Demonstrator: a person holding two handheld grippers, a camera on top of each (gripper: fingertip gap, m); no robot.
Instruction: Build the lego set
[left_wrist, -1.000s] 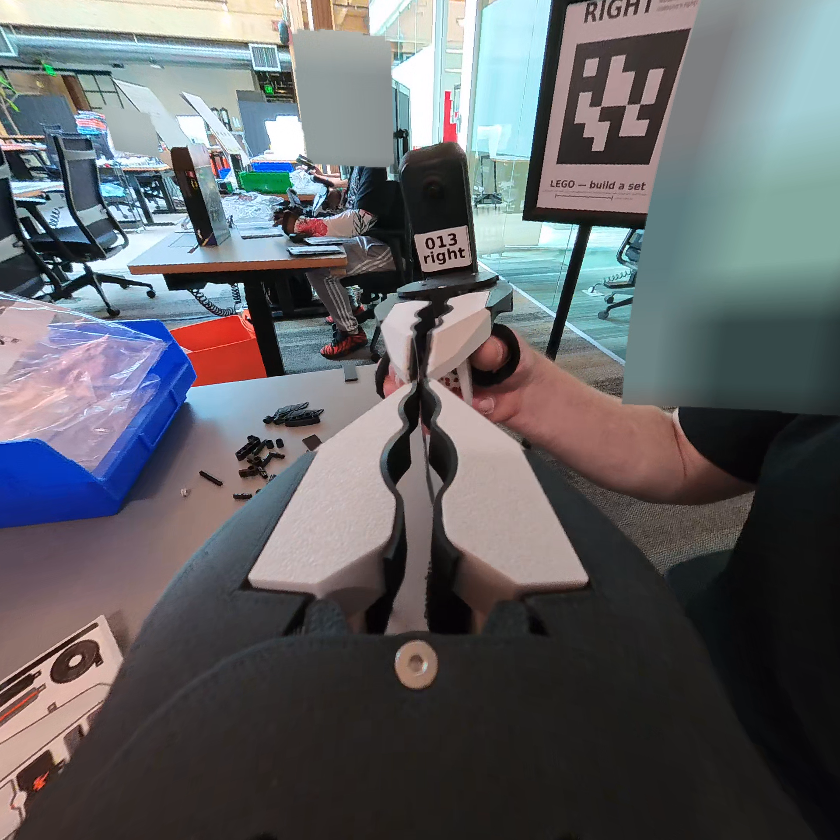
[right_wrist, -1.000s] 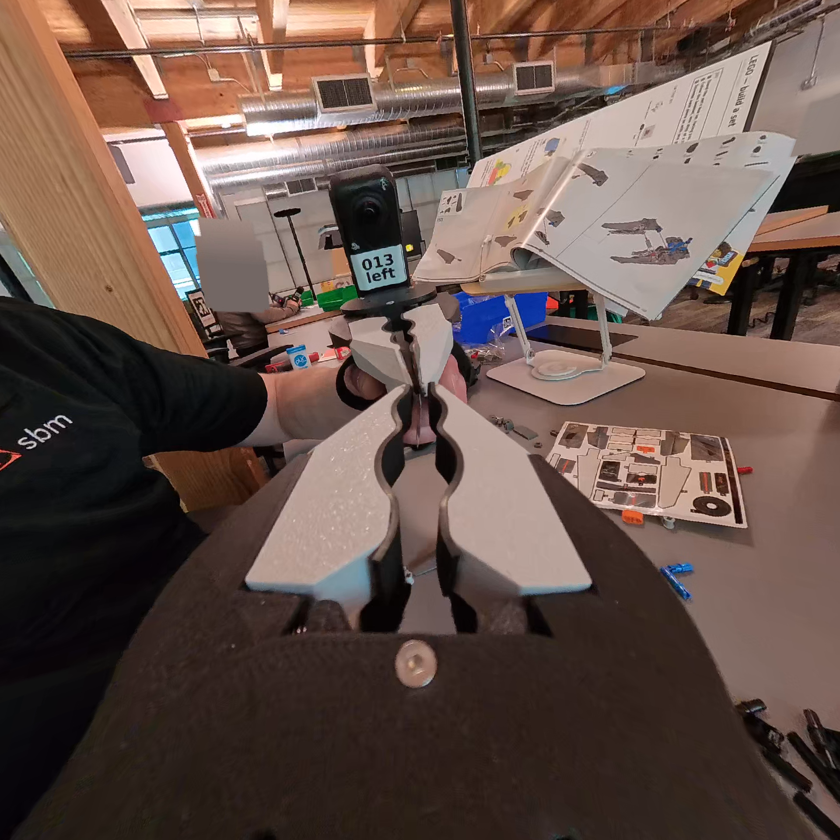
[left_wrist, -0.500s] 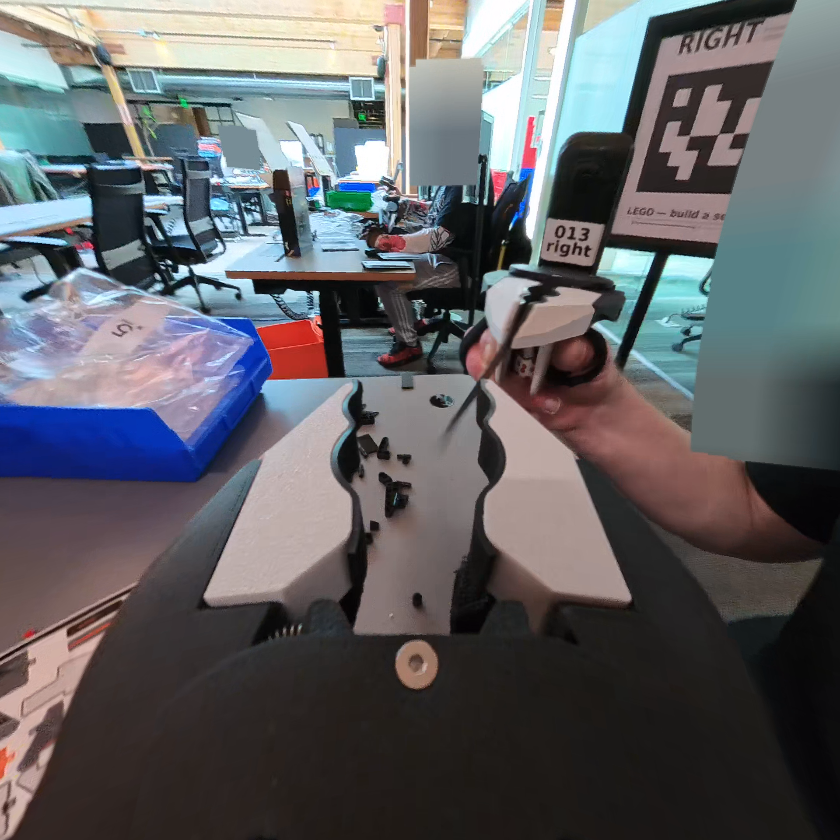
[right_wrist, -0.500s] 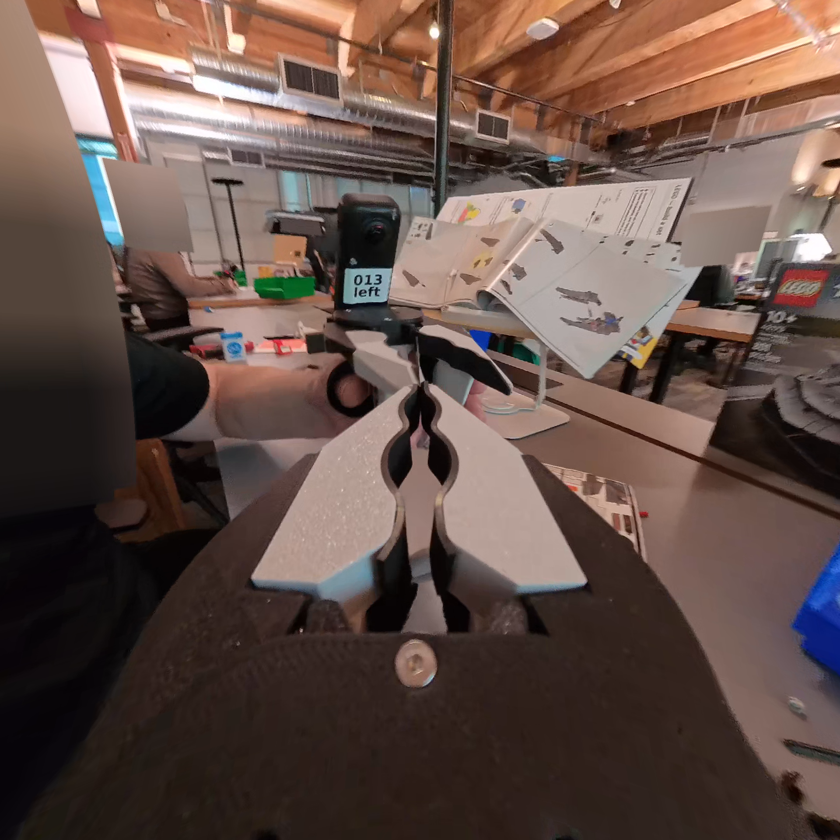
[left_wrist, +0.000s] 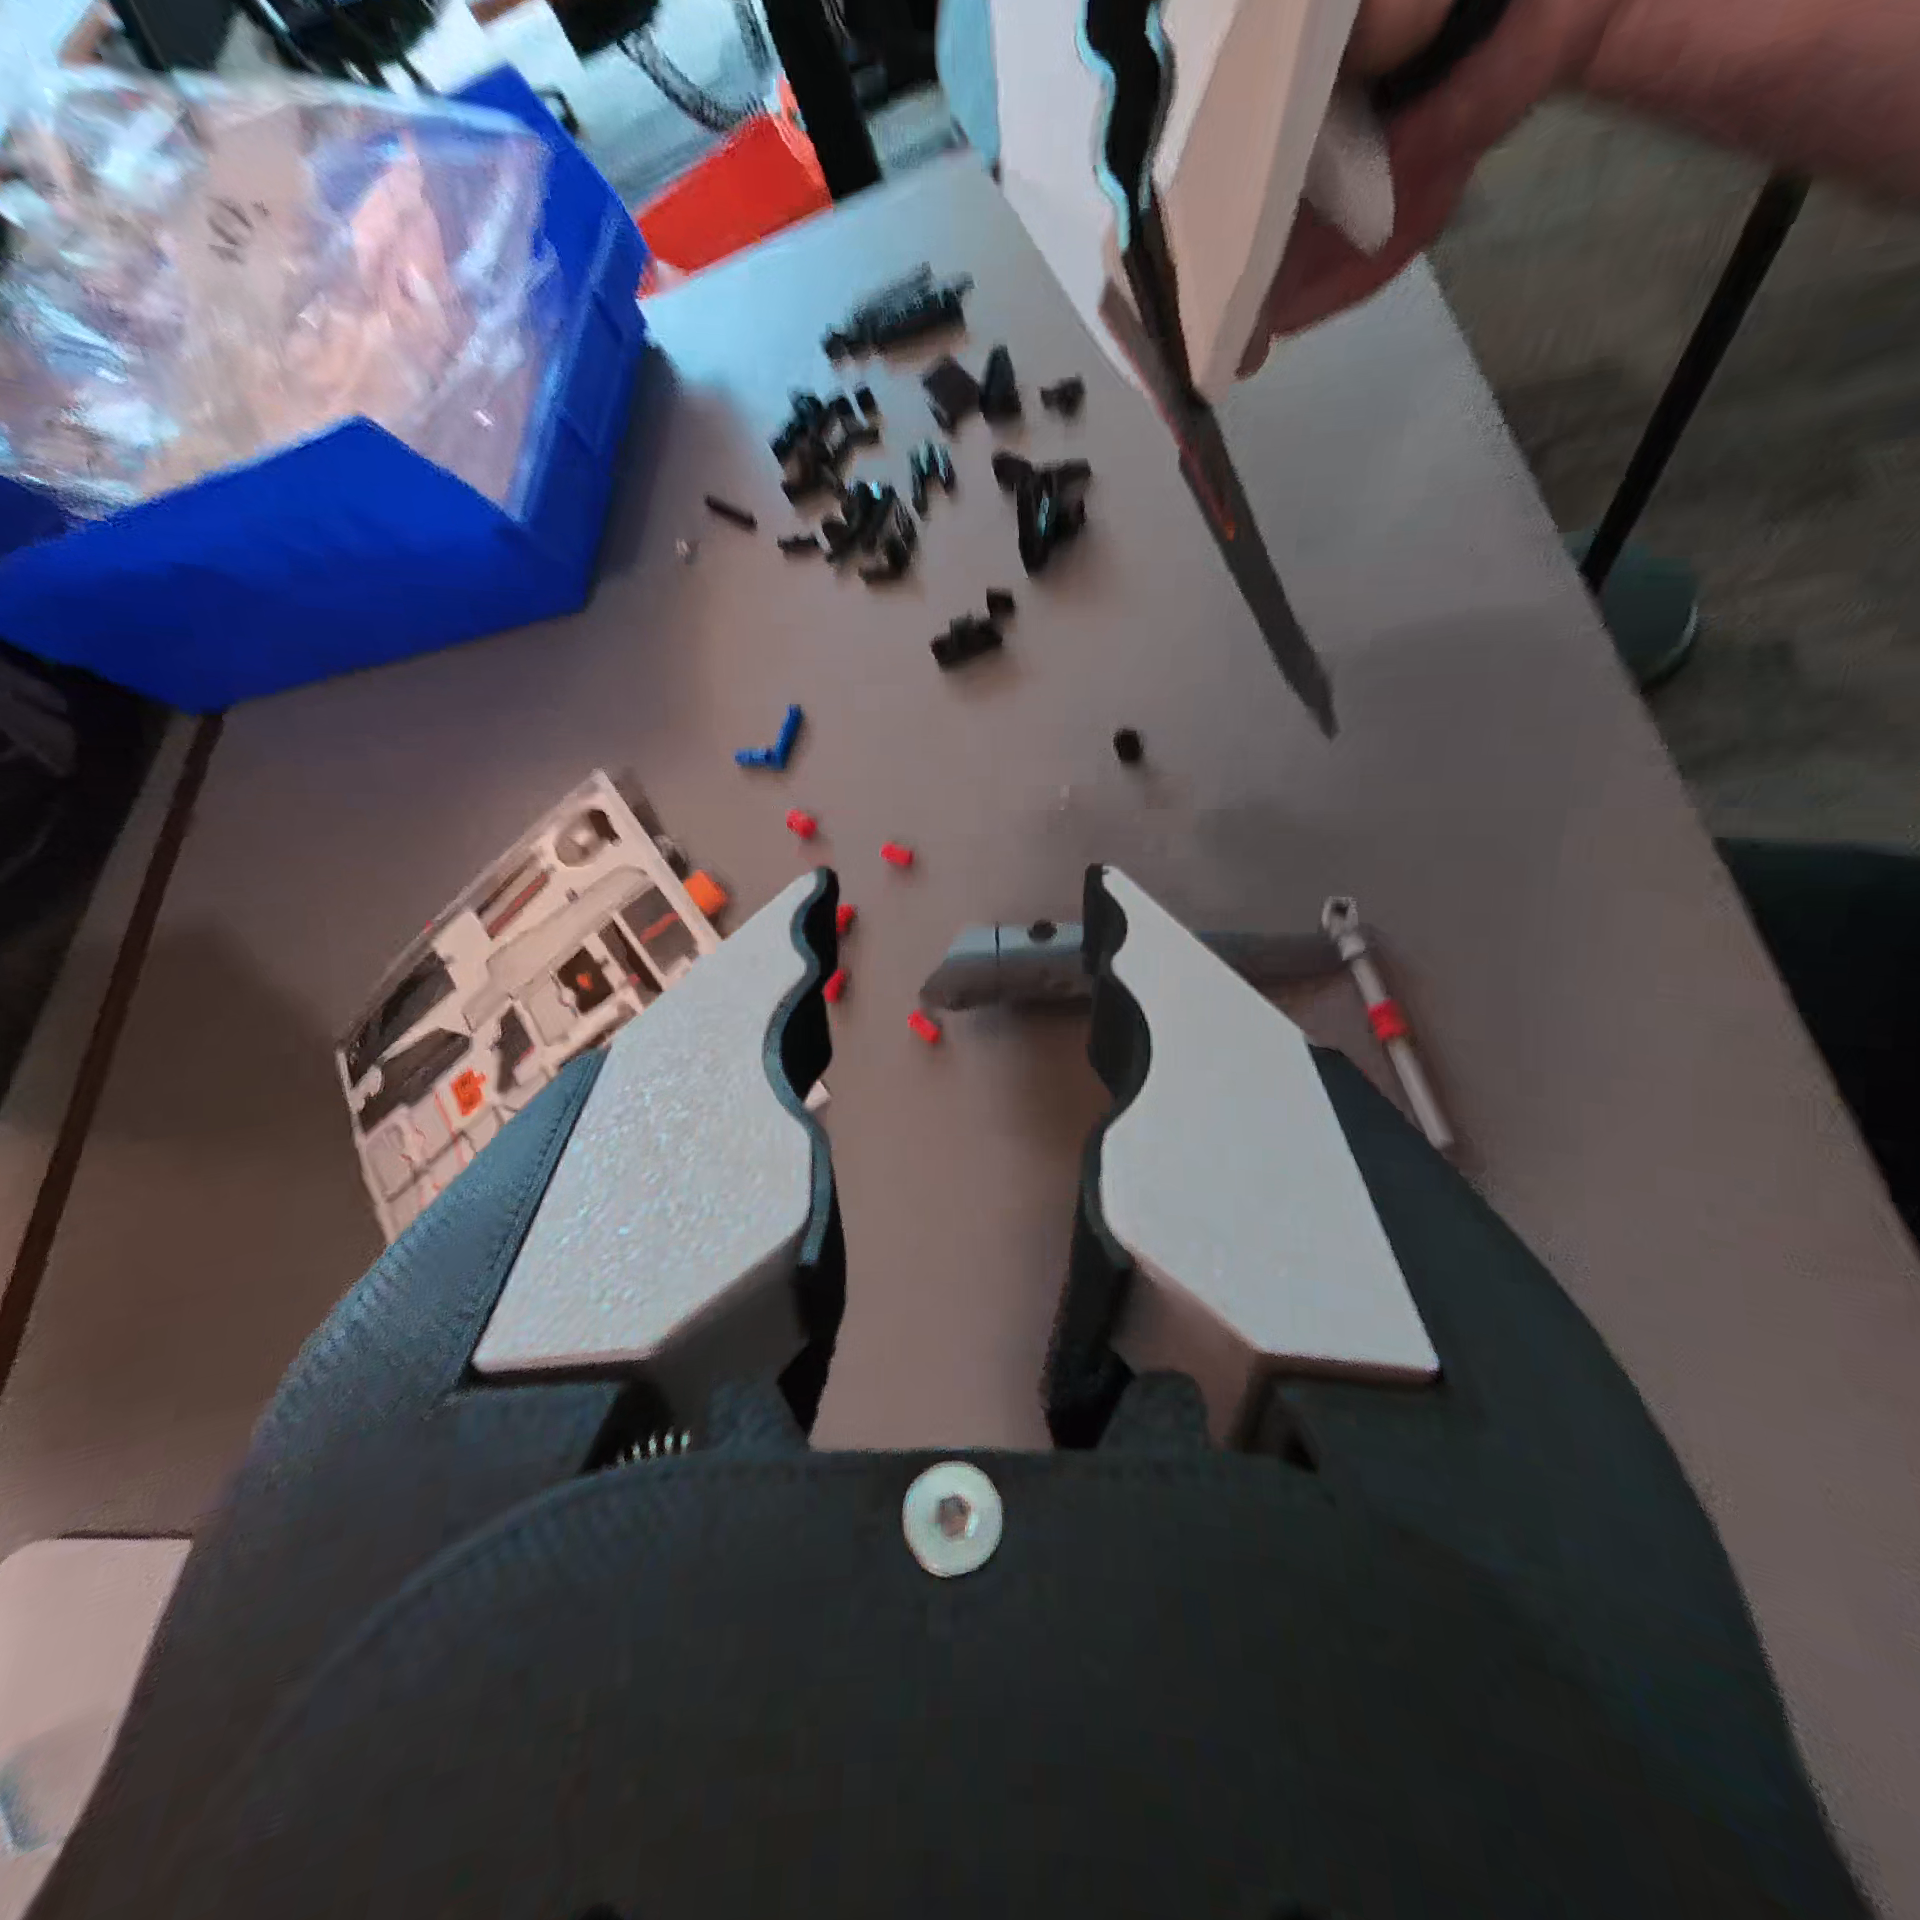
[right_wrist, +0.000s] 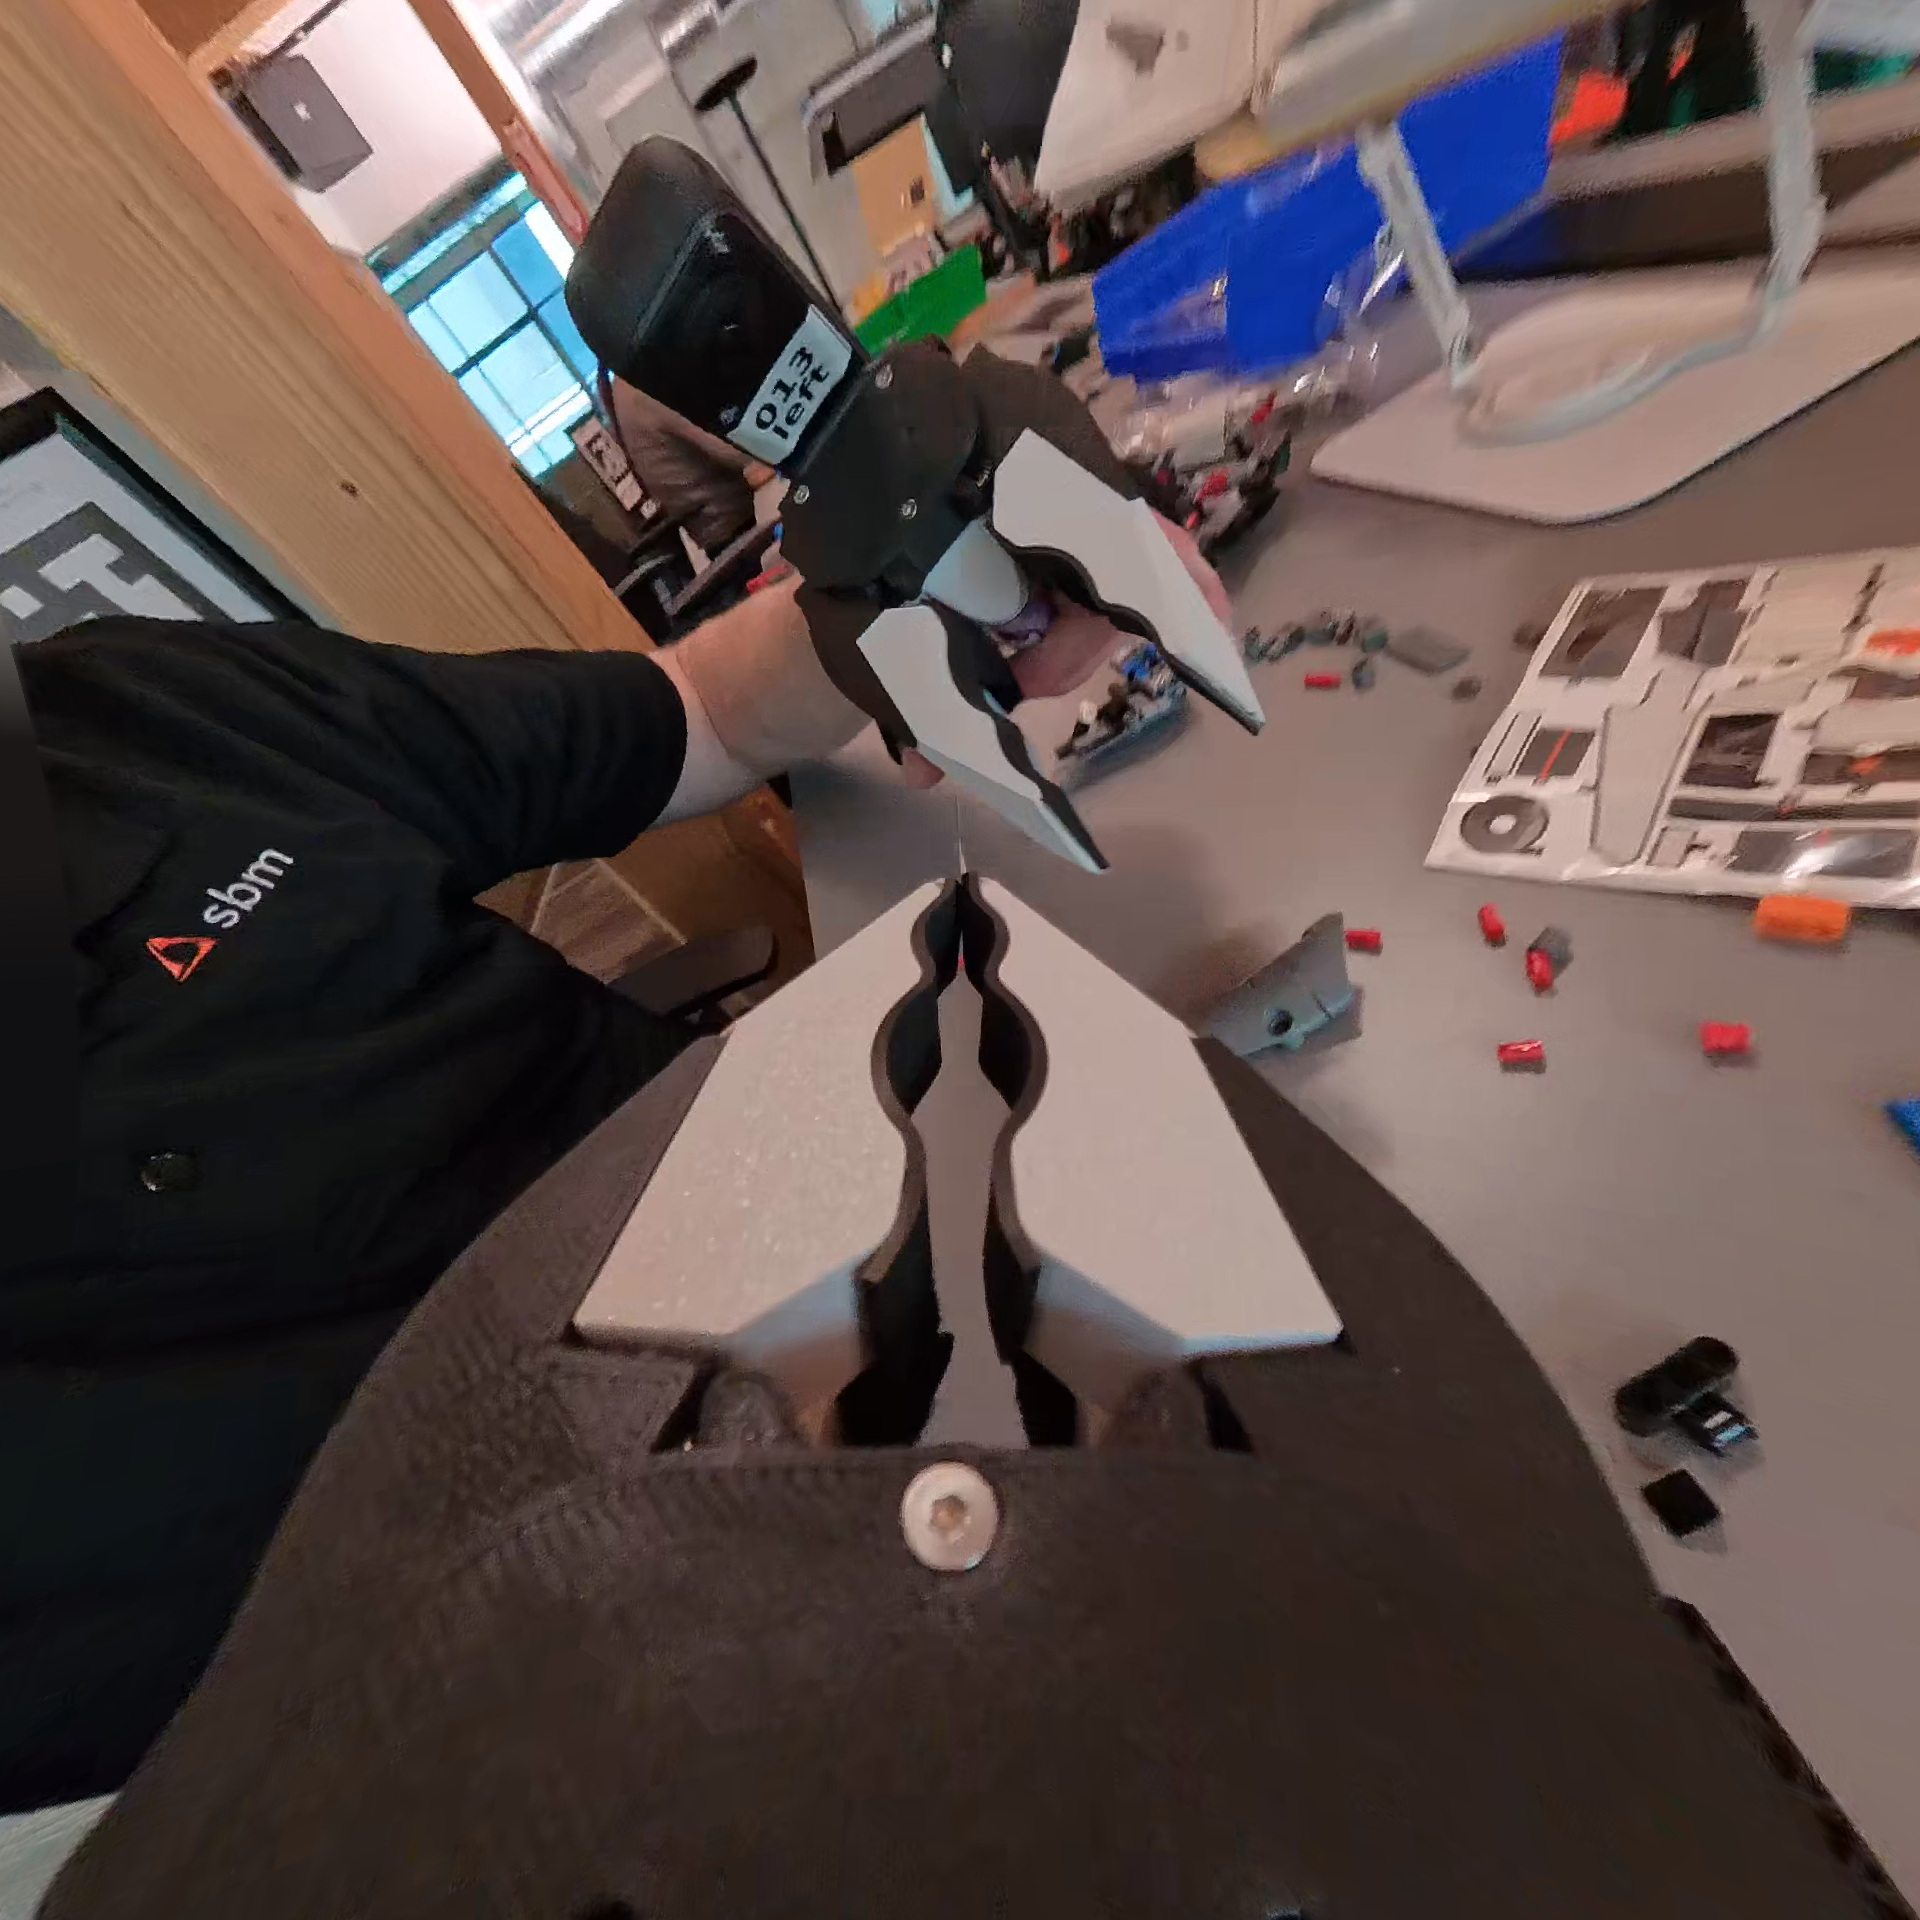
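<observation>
My left gripper (left_wrist: 956, 894) is open and empty, low over the grey table (left_wrist: 1403, 644). A grey lego piece (left_wrist: 1003, 961) lies just beyond its fingertips, with small red pins (left_wrist: 896, 854) around it. My right gripper (left_wrist: 1195, 353) hangs above at the upper right, shut on a thin dark strip (left_wrist: 1262, 582) that points down at the table. In the right wrist view my right gripper (right_wrist: 961, 883) is shut, and the strip shows edge-on as a thin line (right_wrist: 961, 831). There the left gripper (right_wrist: 1169, 790) is open above the grey piece (right_wrist: 1283, 987).
A pile of black pieces (left_wrist: 914, 468) lies mid-table, with a blue piece (left_wrist: 774, 743) nearer. A sticker sheet (left_wrist: 520, 987) lies at left, a blue bin (left_wrist: 312, 540) holding a plastic bag behind it. A grey axle with a red ring (left_wrist: 1382, 1023) lies right. The booklet stand (right_wrist: 1610, 416) is far off. It is some 7 cm from my left tips to the grey lego piece (left_wrist: 1003, 961). Seen from the right wrist view (right_wrist: 1286, 972) as well.
Both grippers have tilted down from facing each other in the air toward the table. The left gripper opened and let go of the strip; the right stays shut on it.
</observation>
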